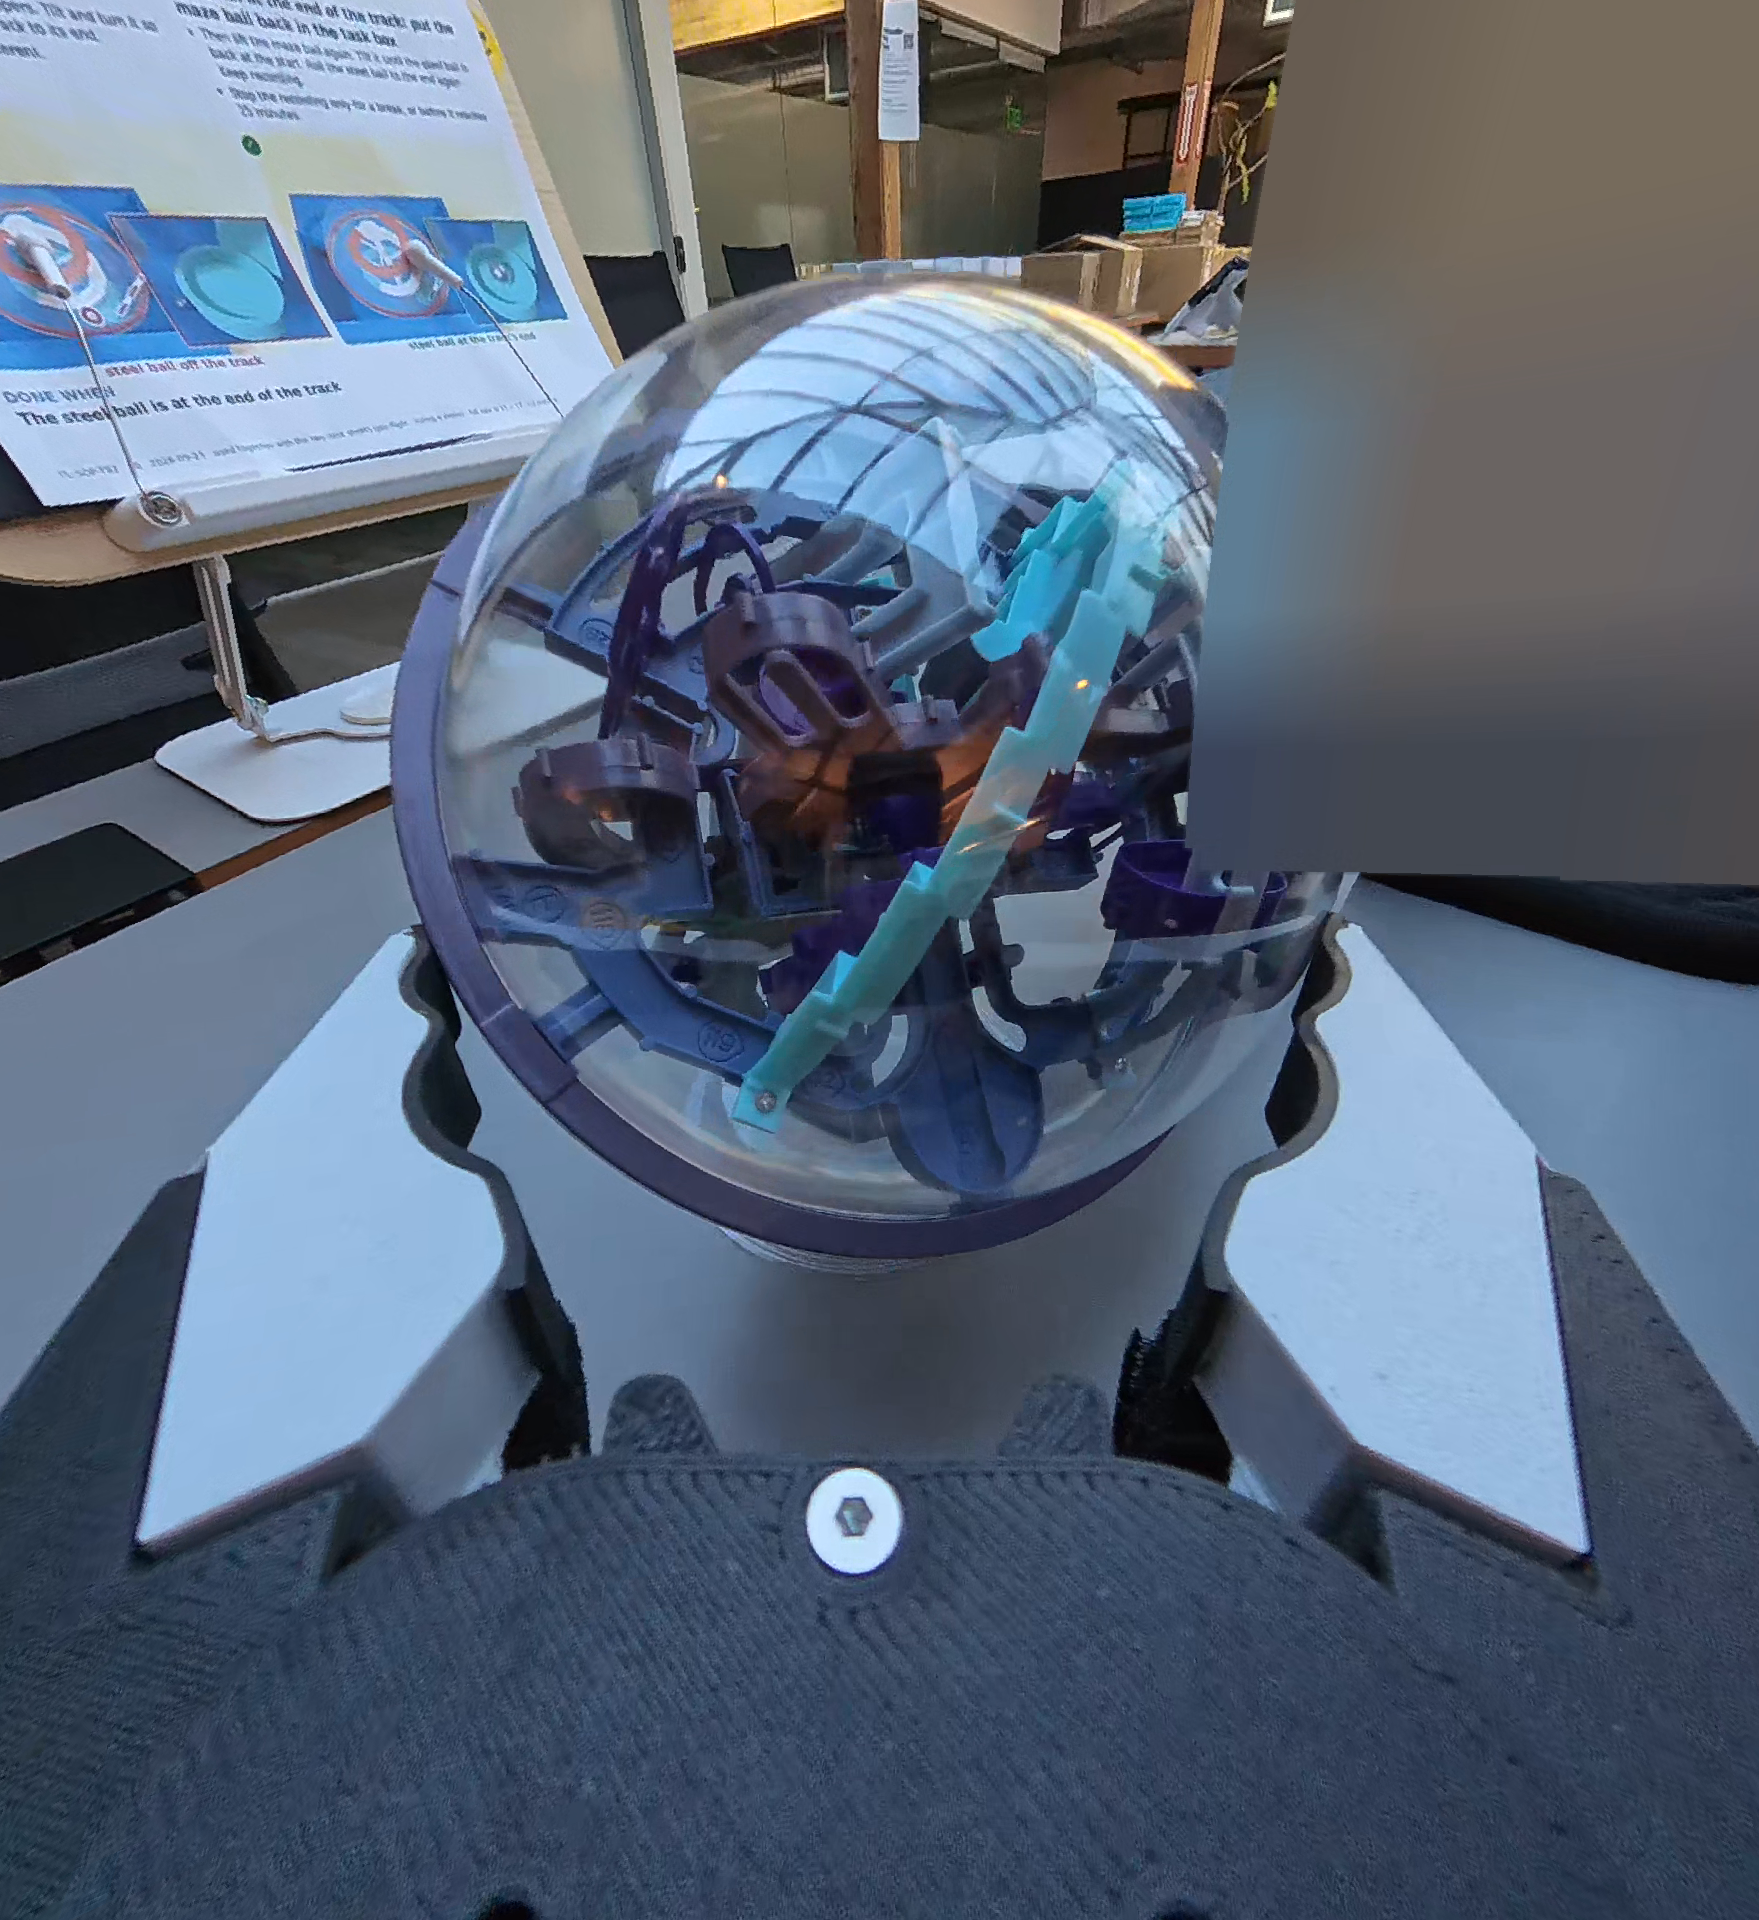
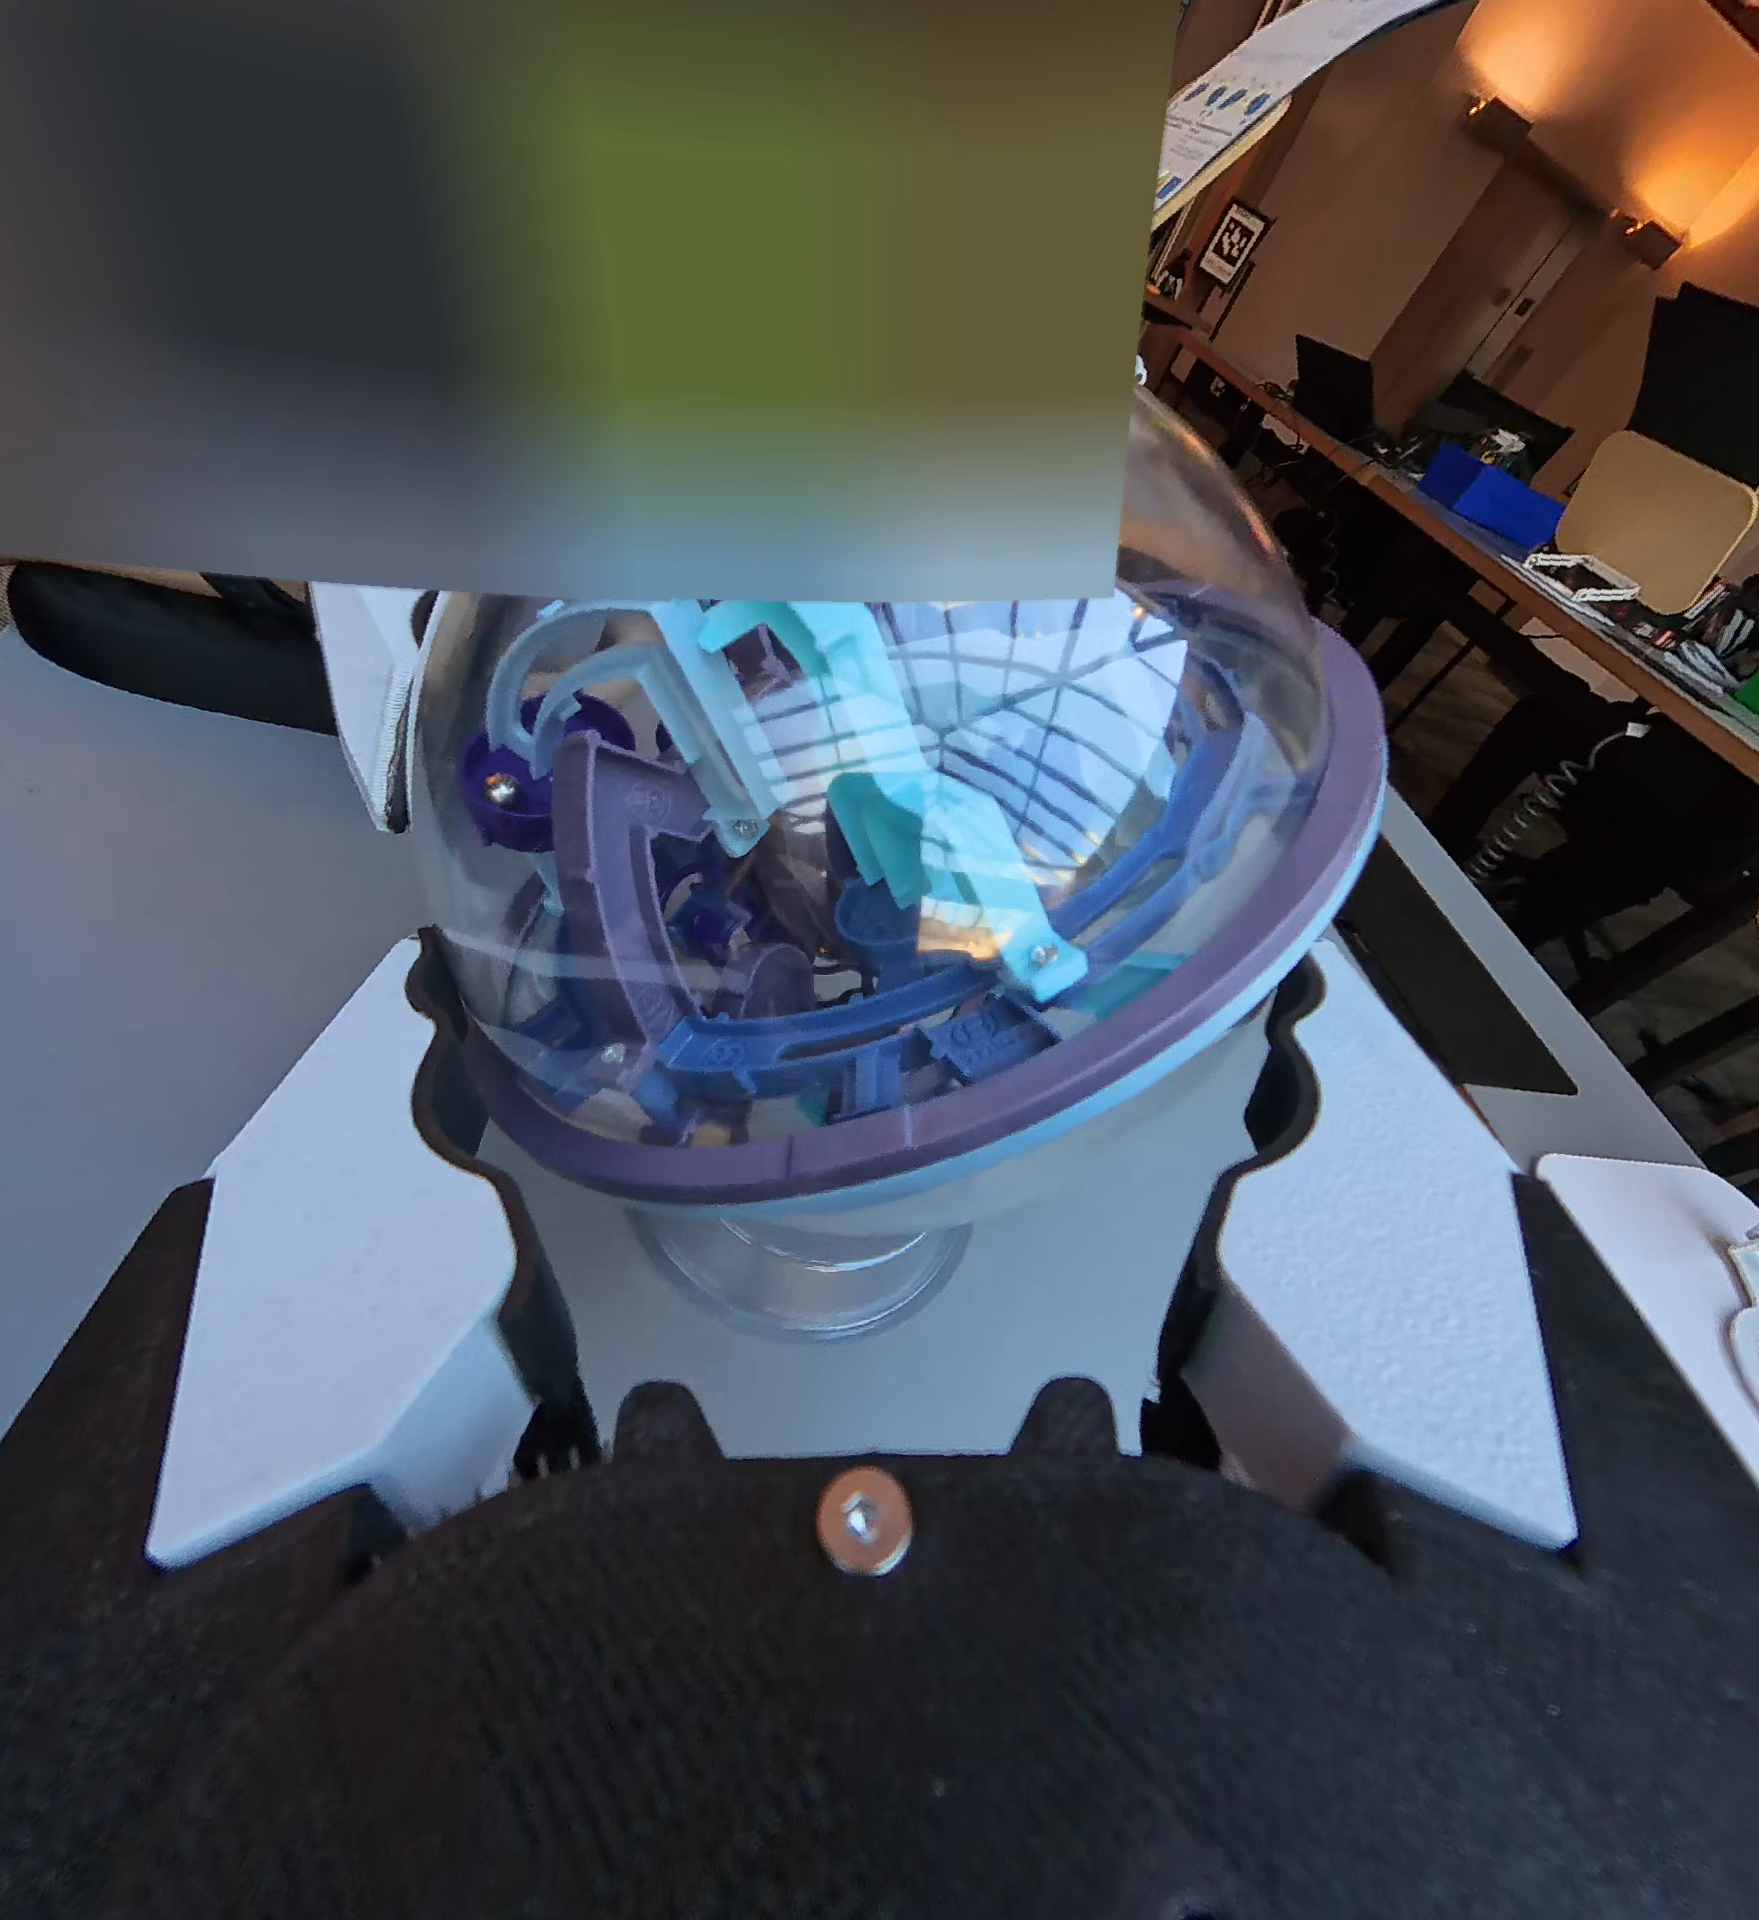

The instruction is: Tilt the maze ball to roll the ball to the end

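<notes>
Two grippers, each black, ribbed, printed plastic with flat white finger plates and wavy black pads. Left gripper (image 1: 875, 987) spread wide and clamped on the maze ball (image 1: 833, 727), one pad against the purple equator band and one against the clear shell. Right gripper (image 2: 864, 987) likewise spread wide and clamped on the same ball from the opposite side. Seen from the right wrist, one white finger (image 2: 366, 717) of the left gripper beside the shell's far left.

One maze ball: clear, glossy sphere, band tilted, holding curved tracks in navy, purple, grey and stepped turquoise. One small silver sphere (image 2: 501, 790) seated in a purple cup-shaped piece near the shell wall. Directly below the ball, one clear round stand (image 2: 802, 1288); contact between them not discernible.

Underneath, smooth matt grey bench (image 1: 127, 1091). Behind on the left, one wooden document holder with a printed sheet (image 1: 231, 260) on a flat white base (image 1: 272, 769).

Farther off, an open workroom: cardboard boxes (image 1: 1093, 270), long tables (image 2: 1581, 623), blue bins (image 2: 1498, 494) and two warm wall lights (image 2: 1498, 125).
</notes>
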Demonstrator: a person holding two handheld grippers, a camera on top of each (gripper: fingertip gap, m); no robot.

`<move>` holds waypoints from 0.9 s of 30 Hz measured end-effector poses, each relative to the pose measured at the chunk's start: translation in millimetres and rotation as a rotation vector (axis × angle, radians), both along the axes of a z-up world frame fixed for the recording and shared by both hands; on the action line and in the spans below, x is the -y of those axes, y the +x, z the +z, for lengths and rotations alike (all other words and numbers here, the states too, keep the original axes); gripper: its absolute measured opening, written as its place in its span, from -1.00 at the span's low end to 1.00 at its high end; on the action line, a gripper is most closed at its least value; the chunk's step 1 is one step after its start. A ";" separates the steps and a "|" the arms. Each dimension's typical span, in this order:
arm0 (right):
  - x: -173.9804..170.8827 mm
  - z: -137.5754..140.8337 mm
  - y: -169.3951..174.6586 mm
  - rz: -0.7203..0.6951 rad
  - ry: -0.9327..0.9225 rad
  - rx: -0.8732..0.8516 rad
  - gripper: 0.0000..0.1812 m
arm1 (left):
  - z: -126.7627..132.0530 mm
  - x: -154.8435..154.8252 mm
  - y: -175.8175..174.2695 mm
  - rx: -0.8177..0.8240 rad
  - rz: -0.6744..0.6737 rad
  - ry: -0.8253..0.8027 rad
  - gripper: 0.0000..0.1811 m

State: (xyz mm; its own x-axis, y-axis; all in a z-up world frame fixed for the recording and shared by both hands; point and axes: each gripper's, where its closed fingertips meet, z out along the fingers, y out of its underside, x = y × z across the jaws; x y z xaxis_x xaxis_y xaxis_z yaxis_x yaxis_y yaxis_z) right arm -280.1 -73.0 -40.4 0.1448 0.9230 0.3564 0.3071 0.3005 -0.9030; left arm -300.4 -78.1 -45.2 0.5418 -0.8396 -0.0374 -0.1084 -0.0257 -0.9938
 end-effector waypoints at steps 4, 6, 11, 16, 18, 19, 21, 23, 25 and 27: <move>5.0 9.9 1.0 -0.008 -0.005 0.014 0.66 | 4.2 3.5 2.2 0.057 -0.037 -0.034 0.70; 7.0 13.2 1.9 -0.015 -0.030 0.024 0.66 | 5.6 5.2 3.7 0.093 -0.056 -0.062 0.70; 9.9 13.2 4.7 -0.041 -0.025 0.085 0.66 | 1.0 7.9 7.1 0.109 -0.091 -0.097 0.70; 11.5 9.9 9.1 -0.080 -0.035 0.194 0.65 | -6.3 10.5 11.6 0.103 -0.124 -0.146 0.70; 12.5 9.6 11.0 -0.100 -0.054 0.245 0.66 | -7.4 12.0 13.6 0.116 -0.141 -0.172 0.70; 13.2 10.0 11.6 -0.112 -0.075 0.265 0.66 | -6.8 13.0 14.3 0.130 -0.150 -0.187 0.70; 14.5 11.0 12.6 -0.132 -0.124 0.296 0.66 | -4.8 14.6 15.3 0.163 -0.167 -0.224 0.70; 15.3 11.3 13.8 -0.149 -0.179 0.327 0.66 | -3.3 16.1 16.3 0.194 -0.178 -0.265 0.70; 16.4 11.8 15.1 -0.155 -0.218 0.364 0.66 | -3.4 18.0 18.0 0.215 -0.188 -0.308 0.70; 17.5 13.0 16.6 -0.155 -0.237 0.401 0.66 | -3.6 20.0 19.9 0.227 -0.197 -0.339 0.70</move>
